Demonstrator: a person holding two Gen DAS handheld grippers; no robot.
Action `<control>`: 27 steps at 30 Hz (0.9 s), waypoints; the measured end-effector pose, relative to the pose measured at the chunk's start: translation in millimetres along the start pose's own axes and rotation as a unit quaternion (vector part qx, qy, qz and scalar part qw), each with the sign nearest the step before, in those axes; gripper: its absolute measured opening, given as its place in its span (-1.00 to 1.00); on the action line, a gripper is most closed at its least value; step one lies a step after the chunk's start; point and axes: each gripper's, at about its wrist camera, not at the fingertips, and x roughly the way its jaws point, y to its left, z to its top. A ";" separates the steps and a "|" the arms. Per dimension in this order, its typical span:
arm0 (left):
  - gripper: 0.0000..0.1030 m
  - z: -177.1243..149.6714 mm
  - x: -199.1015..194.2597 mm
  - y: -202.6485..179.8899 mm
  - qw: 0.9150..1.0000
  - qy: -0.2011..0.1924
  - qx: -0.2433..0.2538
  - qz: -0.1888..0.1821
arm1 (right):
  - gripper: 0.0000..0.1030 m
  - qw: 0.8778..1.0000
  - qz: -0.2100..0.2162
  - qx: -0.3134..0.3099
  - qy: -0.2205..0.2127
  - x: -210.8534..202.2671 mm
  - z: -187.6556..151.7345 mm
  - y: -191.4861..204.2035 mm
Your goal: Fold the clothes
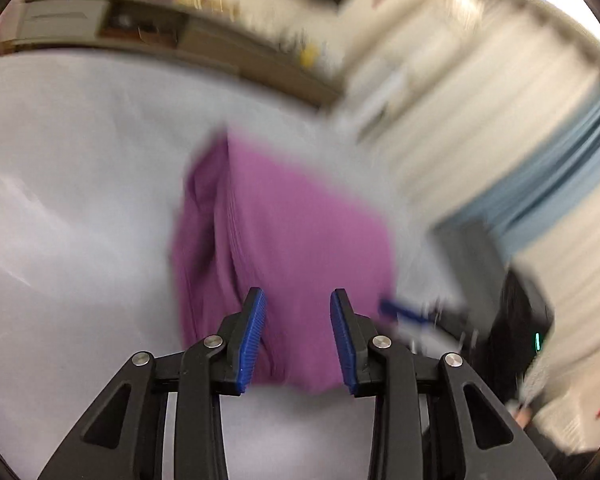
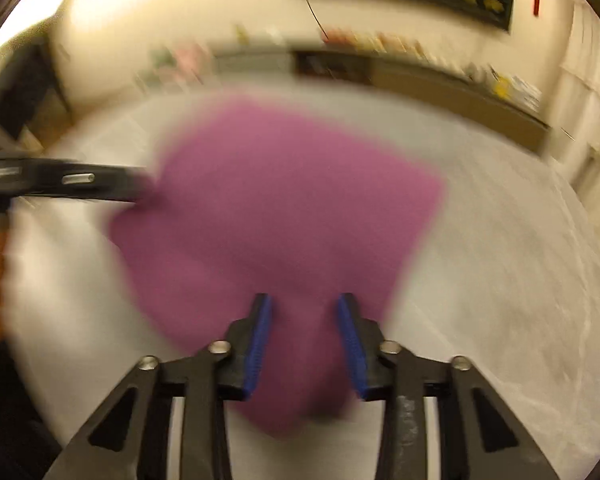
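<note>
While the purple garment (image 2: 284, 208) is lying folded on the white table (image 2: 500, 260), it is stretching toward twelve o'clock from my right gripper (image 2: 304, 340). Both grippers' jaws are standing apart over its near edge, clamping nothing, with my left gripper (image 1: 298, 334) equally close.

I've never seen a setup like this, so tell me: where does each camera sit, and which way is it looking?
Left wrist view: on the left claw, looking along its open blue fingers at the purple garment on the white table; the other claw shows blurred at right.
Right wrist view: on the right claw, also open, over the garment; the left claw enters at left.
Shared: garment, table.
</note>
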 end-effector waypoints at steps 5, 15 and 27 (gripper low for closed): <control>-0.39 -11.6 14.9 9.2 1.000 -0.005 -0.001 0.015 | -0.23 0.999 -0.008 0.029 0.014 -9.7 9.5 -14.7; -0.17 12.5 -22.4 -27.9 0.996 -0.072 0.042 0.005 | 0.03 0.932 0.222 0.282 0.057 -50.4 -65.0 -22.1; -0.17 -14.1 6.2 1.6 0.999 -0.001 -0.004 0.043 | -0.82 0.929 0.184 0.321 0.008 -60.0 -55.6 -27.0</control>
